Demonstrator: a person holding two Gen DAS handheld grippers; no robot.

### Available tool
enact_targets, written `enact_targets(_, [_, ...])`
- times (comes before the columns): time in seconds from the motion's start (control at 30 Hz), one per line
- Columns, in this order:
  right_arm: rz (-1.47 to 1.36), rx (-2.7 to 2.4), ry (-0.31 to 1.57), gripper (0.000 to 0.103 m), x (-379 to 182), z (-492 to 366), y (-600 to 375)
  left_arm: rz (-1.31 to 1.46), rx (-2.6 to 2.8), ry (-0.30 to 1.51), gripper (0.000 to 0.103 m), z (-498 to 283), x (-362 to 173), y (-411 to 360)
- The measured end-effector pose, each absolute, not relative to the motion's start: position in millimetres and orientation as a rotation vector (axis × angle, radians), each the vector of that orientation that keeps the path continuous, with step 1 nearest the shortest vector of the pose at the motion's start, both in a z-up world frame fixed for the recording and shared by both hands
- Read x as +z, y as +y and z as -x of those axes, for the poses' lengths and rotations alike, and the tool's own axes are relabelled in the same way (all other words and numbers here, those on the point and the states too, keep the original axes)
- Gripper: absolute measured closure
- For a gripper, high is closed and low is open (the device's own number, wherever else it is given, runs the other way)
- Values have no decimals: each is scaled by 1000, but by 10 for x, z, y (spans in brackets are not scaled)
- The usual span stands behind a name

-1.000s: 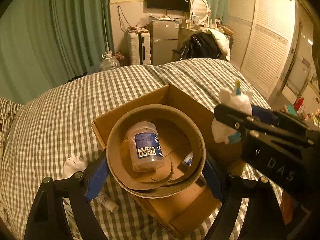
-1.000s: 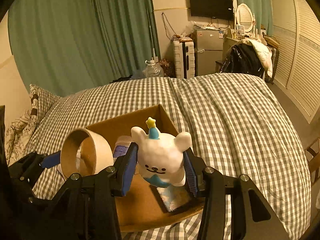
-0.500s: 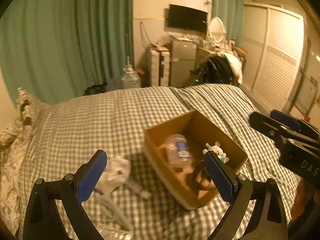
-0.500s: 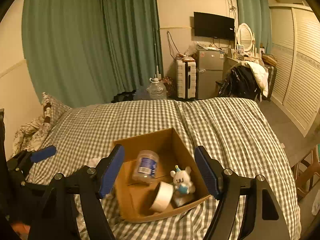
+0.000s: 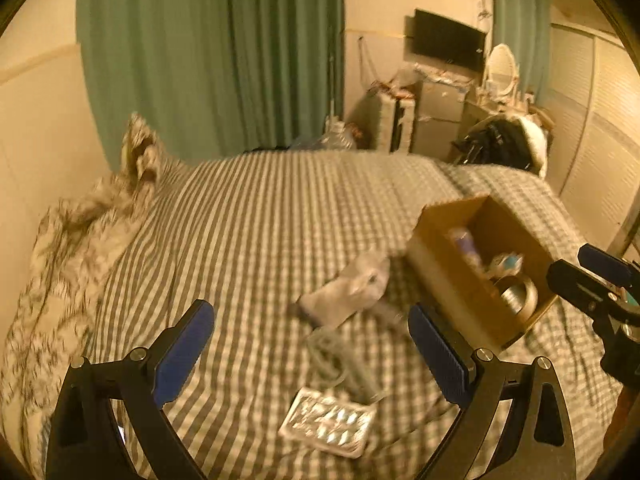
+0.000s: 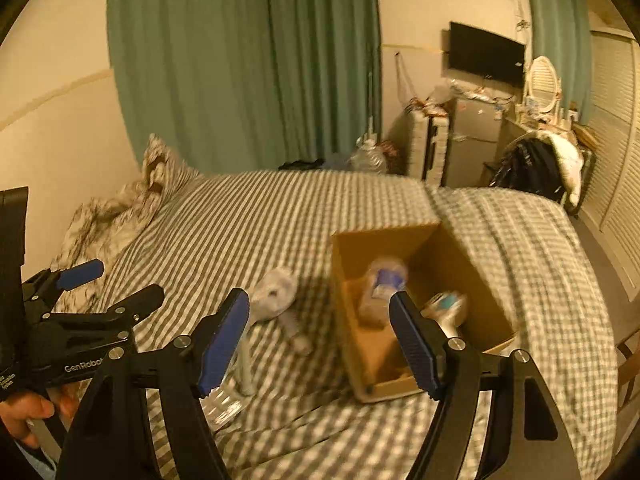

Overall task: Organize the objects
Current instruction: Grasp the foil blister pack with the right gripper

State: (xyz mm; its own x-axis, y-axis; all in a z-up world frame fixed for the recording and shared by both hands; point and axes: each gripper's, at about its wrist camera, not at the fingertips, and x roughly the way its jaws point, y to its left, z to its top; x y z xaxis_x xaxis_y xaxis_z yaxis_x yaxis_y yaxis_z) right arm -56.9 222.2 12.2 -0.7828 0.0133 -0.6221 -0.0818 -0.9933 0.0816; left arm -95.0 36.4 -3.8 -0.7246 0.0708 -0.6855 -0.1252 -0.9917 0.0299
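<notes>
An open cardboard box [image 5: 440,264] [image 6: 352,304] sits on the checked bed. Inside it lie a plastic jar [image 6: 382,284], a white bear toy [image 6: 446,306] and a tape roll [image 5: 520,294]. Left of the box on the bedding lie a crumpled white item [image 5: 348,290] [image 6: 274,290], a small tube [image 6: 294,330], a coiled cable [image 5: 328,354] and a foil blister pack [image 5: 328,422]. My left gripper [image 5: 310,356] is open and empty, above the loose items. My right gripper [image 6: 320,340] is open and empty, above the box's left wall.
A patterned pillow and rumpled bedding [image 5: 80,232] lie at the bed's left. Green curtains [image 5: 208,60] hang behind. A suitcase, a small fridge [image 6: 472,140] and a chair with clothes [image 6: 536,168] stand beyond the bed. Louvred doors line the right wall.
Both grippers let go of the tape roll and the bear toy into the box, opened, and pulled back and left. The views now blur toward the loose items on the bedding.
</notes>
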Motion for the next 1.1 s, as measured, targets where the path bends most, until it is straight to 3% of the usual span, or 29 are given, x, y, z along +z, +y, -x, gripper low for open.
enact_targets(0.4, [1333,2827,221,31,-1054,917,1968,1448,2710,190,3,971,-1246,263])
enact_targets(0.77, [1416,2809,242,31,-1251,1031,1923,1718,2428,252,3,1155,-1856,482])
enact_targets(0.97, [1443,2776,275,31,-1294,1060,1966,1782,2332,92,3,1238,-1965,399])
enact_targets(1.0, [1446,2772,276,31,-1301,1063,1967,1768,2331,78,8,1220,-1948,392])
enact_targets(1.03, [1450,2767,276,31,-1310,1067,1967,1752,2332,72,23,1197,-1927,393])
enact_targets(1.07, [1453,2763,274,31,-1317,1070,1964,1729,2326,62,27,1161,-1892,396])
enact_targets(1.1, [1455,2760,272,31,-1321,1070,1961,1705,2346,67,39,1115,-1843,393])
